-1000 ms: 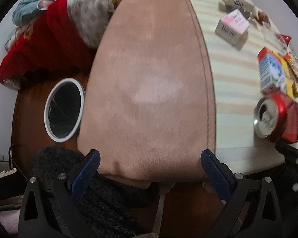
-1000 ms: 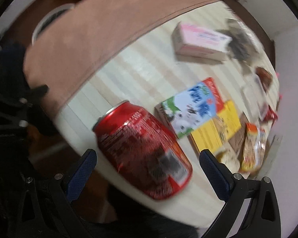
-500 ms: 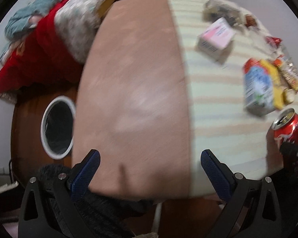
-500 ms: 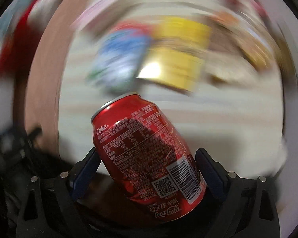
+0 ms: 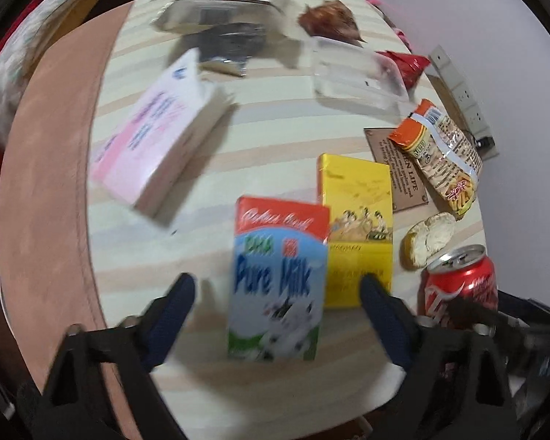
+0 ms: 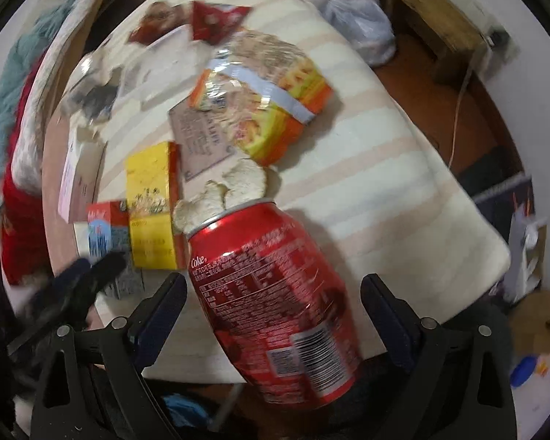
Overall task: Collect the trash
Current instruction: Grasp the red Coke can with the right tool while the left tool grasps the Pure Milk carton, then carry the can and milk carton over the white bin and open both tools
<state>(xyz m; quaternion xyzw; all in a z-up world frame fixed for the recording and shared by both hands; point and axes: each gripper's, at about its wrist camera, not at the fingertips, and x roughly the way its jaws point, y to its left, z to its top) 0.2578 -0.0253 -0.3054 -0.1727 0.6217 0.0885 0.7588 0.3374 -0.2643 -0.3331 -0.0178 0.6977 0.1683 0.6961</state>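
Note:
A red Coke can (image 6: pixel 275 300) lies tilted between the fingers of my right gripper (image 6: pixel 271 293); the blue pads stand clear of its sides, so the gripper is open around it. The can also shows in the left wrist view (image 5: pixel 458 282). My left gripper (image 5: pixel 277 289) is open, its fingers on either side of a milk carton (image 5: pixel 278 286) lying on the striped cloth (image 5: pixel 267 146). A yellow box (image 5: pixel 355 220) lies just right of the carton. A pink box (image 5: pixel 157 132), an orange snack bag (image 5: pixel 436 150) and a piece of bread (image 5: pixel 425 238) lie nearby.
A clear plastic tray (image 5: pixel 355 77), a red wrapper (image 5: pixel 403 62), a brown wrapper (image 5: pixel 330 22) and crumpled plastic (image 5: pixel 220 29) lie at the far side. A brown mat (image 5: pixel 44 201) borders the cloth on the left. A power strip (image 5: pixel 462 91) lies right. A white bag (image 6: pixel 352 18) sits on the floor.
My left gripper has swung right from the brown mat to the milk carton. My right gripper's view has swung round the can, and its jaws stand wider apart than half a second ago.

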